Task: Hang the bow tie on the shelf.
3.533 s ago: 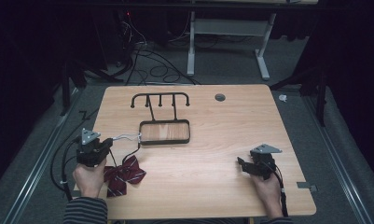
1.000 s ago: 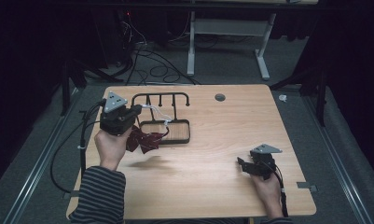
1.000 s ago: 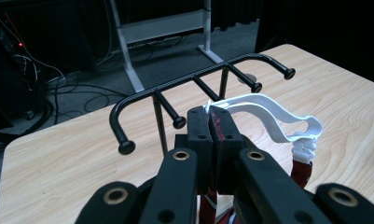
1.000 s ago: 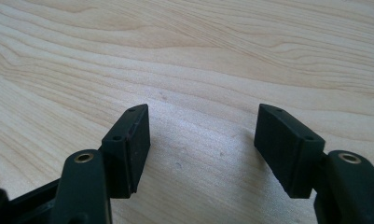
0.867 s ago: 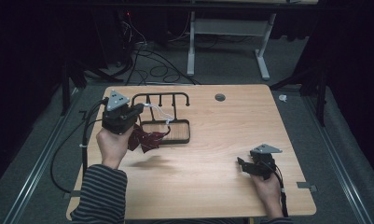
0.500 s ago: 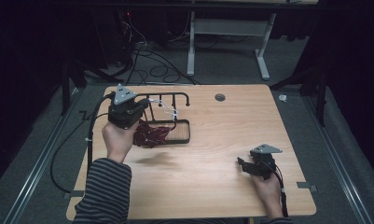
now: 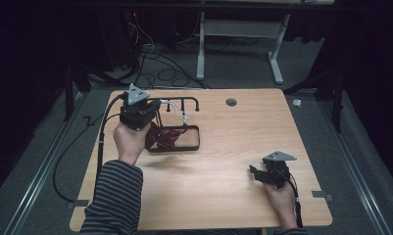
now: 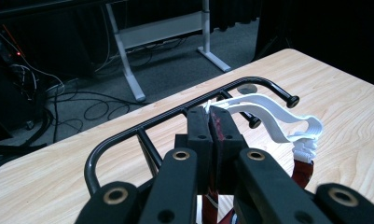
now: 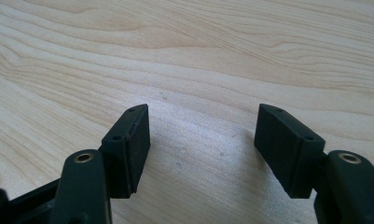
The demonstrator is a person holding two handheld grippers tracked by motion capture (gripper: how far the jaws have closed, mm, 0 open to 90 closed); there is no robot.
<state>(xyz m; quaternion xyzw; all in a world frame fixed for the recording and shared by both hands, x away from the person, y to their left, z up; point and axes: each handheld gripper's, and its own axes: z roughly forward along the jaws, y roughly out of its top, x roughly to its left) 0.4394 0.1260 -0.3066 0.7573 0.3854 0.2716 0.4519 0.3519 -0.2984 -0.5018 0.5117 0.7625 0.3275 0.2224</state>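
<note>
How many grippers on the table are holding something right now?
1. The left gripper, over the black rack at the table's far left, is shut on the red bow tie. The right gripper, near the front right, has open jaws with nothing between them.

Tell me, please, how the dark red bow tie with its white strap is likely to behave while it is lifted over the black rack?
Probably floppy: the bow tie droops below the left gripper, whose fingers pinch its fabric. It seems light. The white strap curls loosely near the black rack, so it may snag on a peg.
</note>
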